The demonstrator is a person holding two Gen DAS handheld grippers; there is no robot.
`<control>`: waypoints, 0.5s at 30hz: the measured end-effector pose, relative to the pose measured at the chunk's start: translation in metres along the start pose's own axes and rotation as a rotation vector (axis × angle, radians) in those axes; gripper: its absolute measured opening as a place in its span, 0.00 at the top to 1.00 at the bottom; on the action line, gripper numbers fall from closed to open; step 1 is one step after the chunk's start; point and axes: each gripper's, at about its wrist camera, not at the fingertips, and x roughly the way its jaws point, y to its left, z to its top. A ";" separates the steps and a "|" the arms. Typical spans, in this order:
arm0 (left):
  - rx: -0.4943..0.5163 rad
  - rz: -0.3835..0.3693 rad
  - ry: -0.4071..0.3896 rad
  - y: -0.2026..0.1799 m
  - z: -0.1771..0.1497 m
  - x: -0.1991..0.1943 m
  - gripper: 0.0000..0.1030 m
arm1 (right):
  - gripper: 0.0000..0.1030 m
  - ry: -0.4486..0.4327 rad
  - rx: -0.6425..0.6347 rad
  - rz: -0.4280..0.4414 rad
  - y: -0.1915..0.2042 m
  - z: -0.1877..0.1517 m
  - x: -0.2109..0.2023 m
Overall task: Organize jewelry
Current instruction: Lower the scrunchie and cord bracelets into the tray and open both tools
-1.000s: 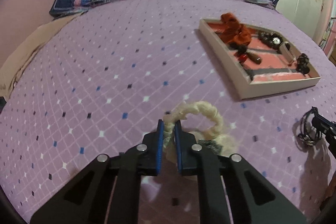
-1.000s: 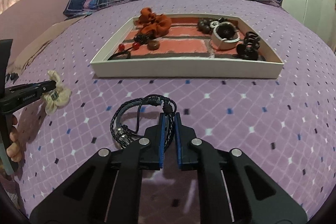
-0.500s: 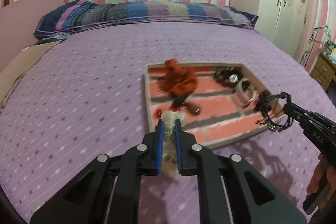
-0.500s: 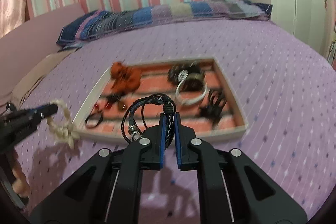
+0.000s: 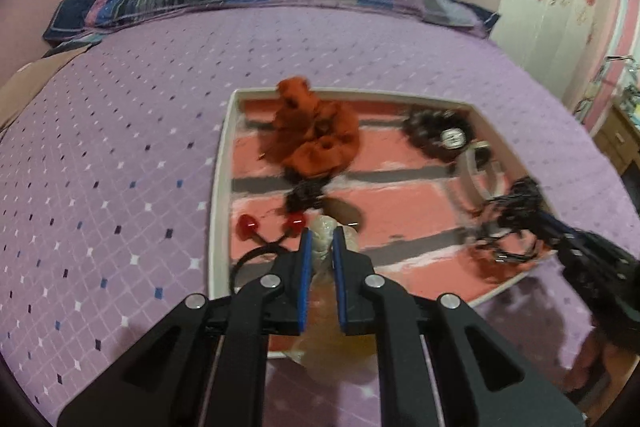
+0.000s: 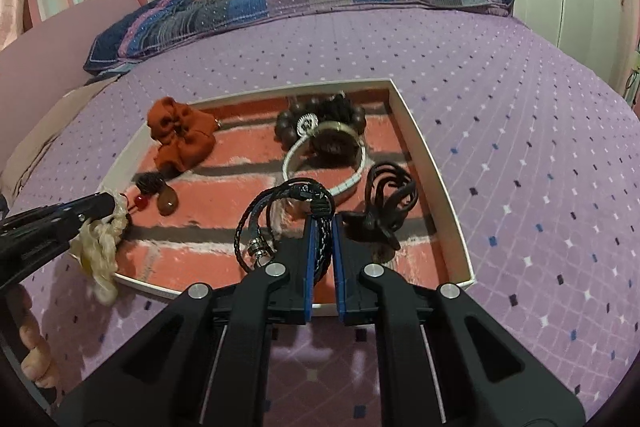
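My left tongs (image 5: 319,241) gripped the cream scrunchie (image 6: 100,247) and my right tongs (image 6: 323,227) gripped the black braided bracelet (image 6: 276,215), both over the tray (image 6: 424,155).

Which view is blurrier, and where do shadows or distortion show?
Left wrist view: motion-smeared, worst on the right gripper and its black braided bracelet. Right wrist view: sharp; the white bangle is crisp, grippers cast shadows on the bedspread. Both: fisheye bends the tray edges.

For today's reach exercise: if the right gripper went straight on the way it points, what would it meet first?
Probably the white bangle in the tray, just past the black cord bracelet the right gripper holds; depth is uncertain.
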 end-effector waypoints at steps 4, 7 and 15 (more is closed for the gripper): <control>-0.013 0.022 0.014 0.010 0.000 0.010 0.89 | 0.91 0.016 0.000 -0.004 -0.003 -0.002 0.006; -0.025 0.020 0.027 0.014 0.001 0.016 0.89 | 0.90 0.035 0.012 0.005 -0.005 -0.004 0.010; -0.028 -0.001 0.040 0.010 0.005 0.017 0.88 | 0.74 0.047 0.002 0.010 -0.006 -0.002 0.010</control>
